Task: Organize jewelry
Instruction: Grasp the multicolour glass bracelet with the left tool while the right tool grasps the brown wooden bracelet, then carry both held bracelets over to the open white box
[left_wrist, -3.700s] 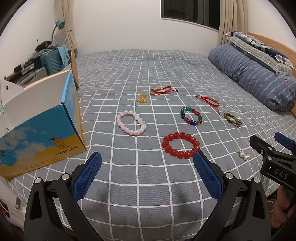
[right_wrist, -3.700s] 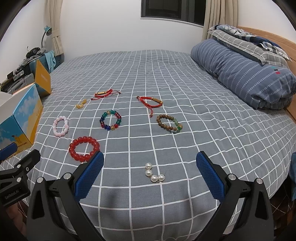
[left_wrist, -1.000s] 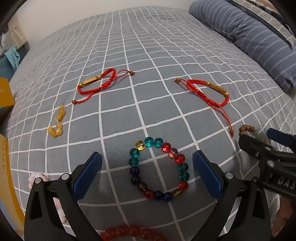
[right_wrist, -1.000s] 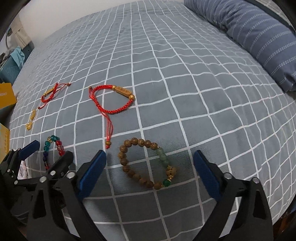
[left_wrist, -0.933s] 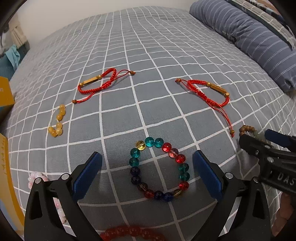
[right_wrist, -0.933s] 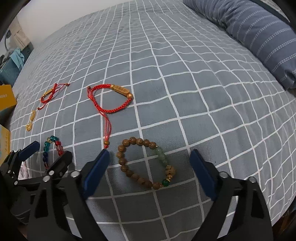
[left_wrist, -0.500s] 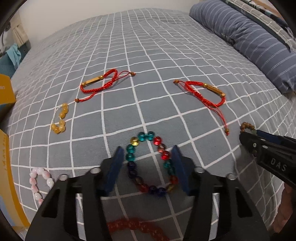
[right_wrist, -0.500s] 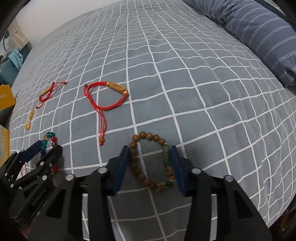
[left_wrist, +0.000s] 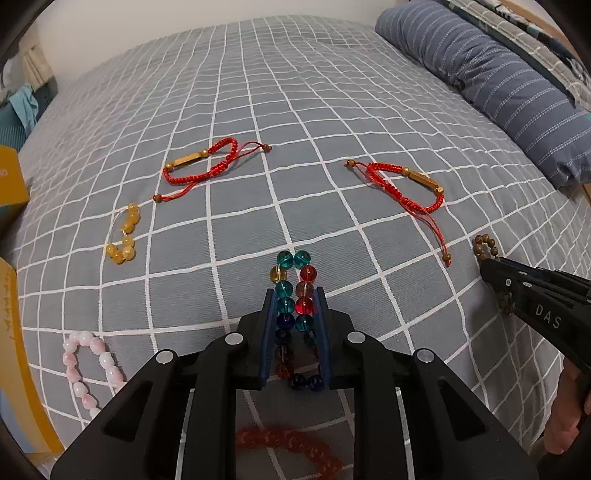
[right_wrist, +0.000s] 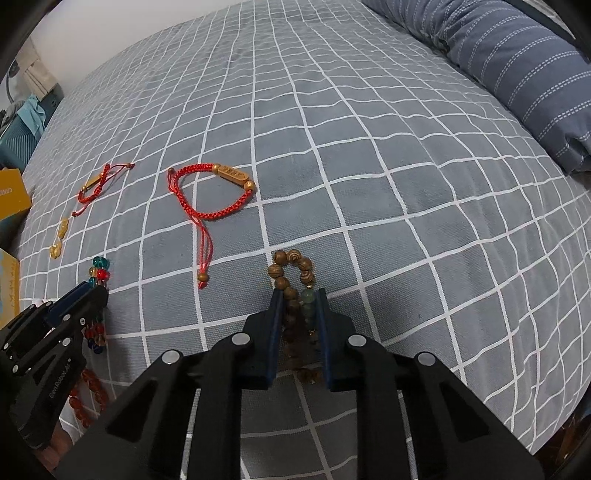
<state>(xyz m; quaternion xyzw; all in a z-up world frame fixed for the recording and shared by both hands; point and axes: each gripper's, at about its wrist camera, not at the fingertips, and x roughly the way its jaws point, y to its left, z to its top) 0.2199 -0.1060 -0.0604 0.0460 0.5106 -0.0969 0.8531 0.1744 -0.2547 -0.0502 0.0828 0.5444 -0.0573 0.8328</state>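
Both tongs, wide open a sec ago, are now pinched: left tongs (left_wrist: 293, 314) squeeze the multicolour bead bracelet (left_wrist: 294, 295), right tongs (right_wrist: 298, 317) the wooden bead bracelet (right_wrist: 293, 280) (both bracelets on the bed (left_wrist: 295, 110), near the right-hand red cord bracelet (left_wrist: 404, 188)), so lift-off looks next.

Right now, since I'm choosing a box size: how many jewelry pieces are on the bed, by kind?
Red cord bracelets with gold bars: 2
Bead strands: 5 – multicolour glass, brown wood, pink, red, yellow
Total: 7
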